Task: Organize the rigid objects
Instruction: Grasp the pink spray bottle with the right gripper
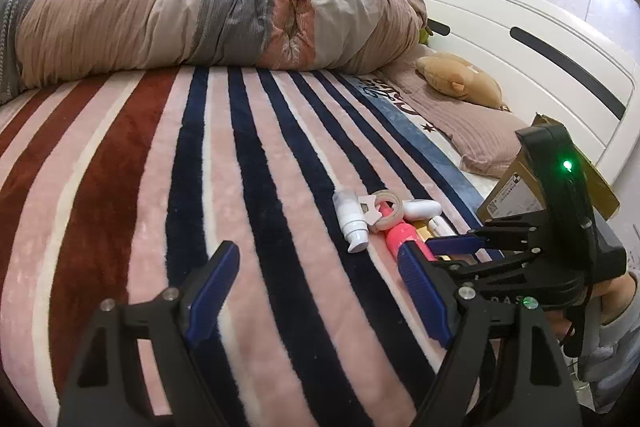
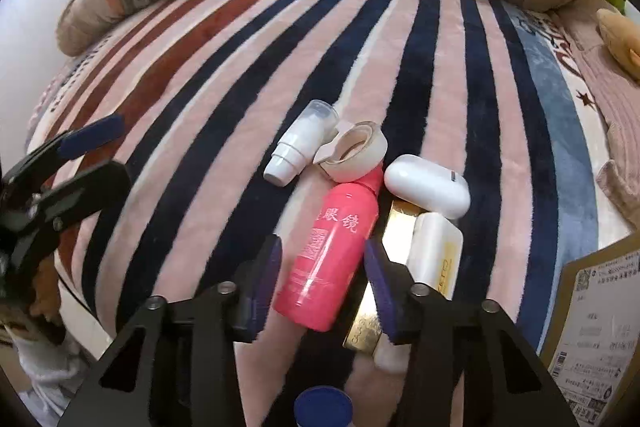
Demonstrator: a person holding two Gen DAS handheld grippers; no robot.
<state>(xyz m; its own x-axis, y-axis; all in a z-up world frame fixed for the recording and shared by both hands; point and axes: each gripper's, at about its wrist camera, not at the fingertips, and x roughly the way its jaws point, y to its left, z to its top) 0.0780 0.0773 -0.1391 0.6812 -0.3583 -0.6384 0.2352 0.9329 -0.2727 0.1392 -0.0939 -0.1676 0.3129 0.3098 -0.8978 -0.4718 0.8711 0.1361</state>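
Note:
A pile of small items lies on the striped blanket (image 2: 248, 75): a pink bottle (image 2: 334, 251), a white pump bottle (image 2: 298, 151), a tape roll (image 2: 356, 151), a white oval case (image 2: 426, 185), a gold box (image 2: 396, 235) and a white tube (image 2: 436, 251). My right gripper (image 2: 322, 287) is open, its jaws standing on either side of the pink bottle's lower end without gripping it. My left gripper (image 1: 316, 291) is open and empty, low over the blanket left of the pile (image 1: 384, 215). The right gripper shows in the left wrist view (image 1: 444, 251).
A rolled duvet (image 1: 180, 23) lies across the back of the bed. A cardboard box (image 2: 596, 331) stands at the right edge. A plush toy (image 1: 460, 79) and pillow lie by the white headboard (image 1: 520, 39). A blue cap (image 2: 324, 407) sits at the bottom edge.

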